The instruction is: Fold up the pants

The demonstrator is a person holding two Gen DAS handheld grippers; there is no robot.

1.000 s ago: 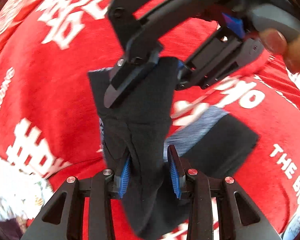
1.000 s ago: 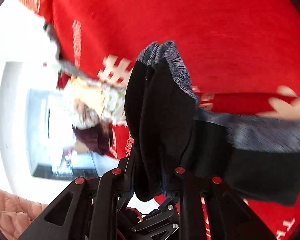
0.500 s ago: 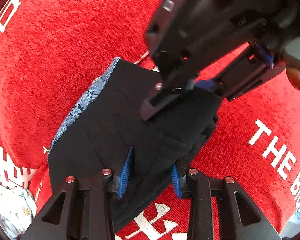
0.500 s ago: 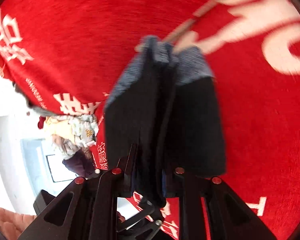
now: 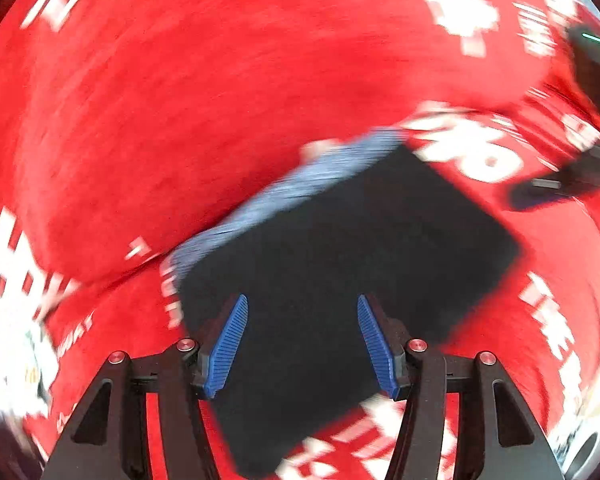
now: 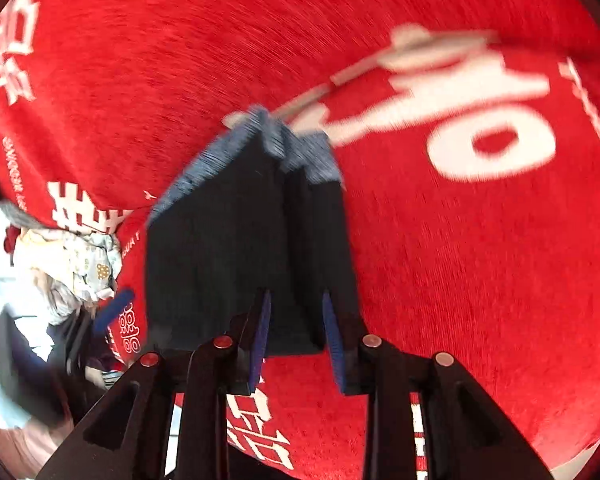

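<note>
Basically the black fabric pants w/ a blue-grey patterned waistband [image 5: 340, 280] look close to done: they lie as a compact, roughly rectangular folded stack on the red fuzzy cloth w/ white lettering [image 5: 180, 100] that covers the surface under them. In the left wrist view the left gripper [image 5: 302, 344] hovers over the near edge of the stack, jaws wide apart, nothing between the blue pads. In the right wrist view the right gripper [image 6: 294, 340] sits at the stack's edge, jaws a little apart w/ the layered edge of the fold in the gap; cannot tell if the pads press on it, but it doesn't look clamped. The layers there stand slightly open, so what's left is prob. only a final flatten or tidy, if anything. No containers seen. Both views are motion-blurred, so fine detail of the folds is unclear. A pile of pale clothes [image 6: 72, 264] lies off the cloth's edge.
</note>
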